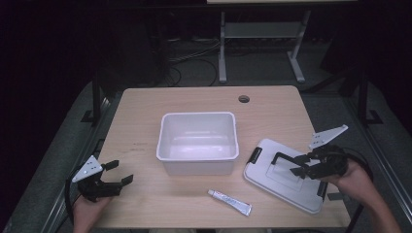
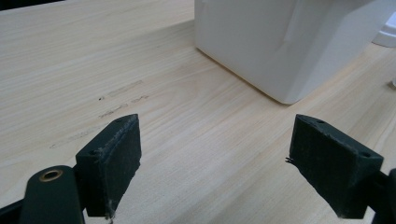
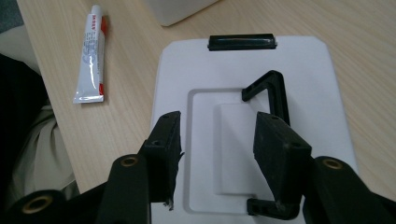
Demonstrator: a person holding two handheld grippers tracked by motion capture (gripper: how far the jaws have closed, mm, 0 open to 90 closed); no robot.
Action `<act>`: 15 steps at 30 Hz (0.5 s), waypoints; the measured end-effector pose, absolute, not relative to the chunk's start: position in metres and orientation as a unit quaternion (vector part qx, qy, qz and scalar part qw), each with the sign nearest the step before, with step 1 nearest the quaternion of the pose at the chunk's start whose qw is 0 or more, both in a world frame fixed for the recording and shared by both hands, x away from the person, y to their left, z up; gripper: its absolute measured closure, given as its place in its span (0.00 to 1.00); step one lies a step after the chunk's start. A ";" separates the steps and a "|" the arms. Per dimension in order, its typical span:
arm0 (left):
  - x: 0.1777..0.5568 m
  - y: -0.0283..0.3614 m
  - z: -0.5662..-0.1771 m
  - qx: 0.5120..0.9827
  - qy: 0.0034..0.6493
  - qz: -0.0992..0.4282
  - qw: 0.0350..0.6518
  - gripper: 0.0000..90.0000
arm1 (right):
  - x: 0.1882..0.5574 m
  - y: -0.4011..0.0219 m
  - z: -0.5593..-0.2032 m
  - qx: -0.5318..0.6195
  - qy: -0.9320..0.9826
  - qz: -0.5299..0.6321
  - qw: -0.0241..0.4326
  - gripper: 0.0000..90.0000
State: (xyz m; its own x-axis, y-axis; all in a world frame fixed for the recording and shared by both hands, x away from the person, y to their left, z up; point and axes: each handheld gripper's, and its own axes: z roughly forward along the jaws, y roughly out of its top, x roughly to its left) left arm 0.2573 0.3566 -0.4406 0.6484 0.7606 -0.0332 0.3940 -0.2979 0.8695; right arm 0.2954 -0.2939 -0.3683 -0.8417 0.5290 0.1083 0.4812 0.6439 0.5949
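Lid [image 3: 247, 116] handle [image 3: 273, 91] between parted jaws

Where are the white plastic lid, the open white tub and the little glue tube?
White plastic lid [image 1: 272, 182]: high view, flat top.
Open white plastic tub [image 1: 197, 156]: high view, front rim.
Small white glue tube [image 3: 91, 51]: right gripper view, tube body.
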 end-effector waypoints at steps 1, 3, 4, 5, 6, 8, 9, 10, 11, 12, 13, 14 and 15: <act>0.257 0.357 -0.441 0.781 0.370 0.198 0.463 0.18 | 0.295 -0.294 -0.368 0.279 0.906 0.317 0.038 0.56; 0.258 0.356 -0.440 0.781 0.369 0.197 0.463 0.18 | 0.293 -0.290 -0.368 0.276 0.907 0.317 0.034 0.55; 0.257 0.356 -0.440 0.781 0.369 0.198 0.463 0.18 | 0.293 -0.289 -0.368 0.276 0.907 0.316 0.033 0.55; 0.257 0.356 -0.440 0.782 0.369 0.197 0.463 0.18 | 0.291 -0.286 -0.369 0.272 0.908 0.318 0.033 0.55; 0.257 0.356 -0.440 0.782 0.369 0.197 0.463 0.18 | 0.291 -0.285 -0.369 0.272 0.908 0.316 0.032 0.55; 0.258 0.356 -0.441 0.781 0.369 0.197 0.463 0.18 | 0.290 -0.282 -0.370 0.268 0.909 0.318 0.030 0.54; 0.258 0.357 -0.440 0.781 0.369 0.198 0.463 0.18 | 0.290 -0.280 -0.370 0.268 0.909 0.317 0.028 0.54; 0.258 0.357 -0.440 0.781 0.369 0.198 0.464 0.18 | 0.289 -0.278 -0.371 0.266 0.910 0.317 0.028 0.53; 0.258 0.357 -0.440 0.781 0.369 0.198 0.464 0.18 | 0.289 -0.277 -0.371 0.263 0.911 0.317 0.027 0.54; 0.258 0.357 -0.440 0.780 0.370 0.198 0.464 0.18 | 0.289 -0.275 -0.372 0.262 0.911 0.317 0.026 0.54; 0.258 0.357 -0.440 0.780 0.370 0.198 0.464 0.18 | 0.289 -0.274 -0.372 0.263 0.912 0.315 0.023 0.53; 0.258 0.357 -0.440 0.780 0.370 0.197 0.464 0.18 | 0.289 -0.274 -0.372 0.263 0.912 0.315 0.023 0.53; 0.258 0.357 -0.440 0.780 0.370 0.198 0.464 0.18 | 0.288 -0.270 -0.374 0.257 0.914 0.315 0.023 0.53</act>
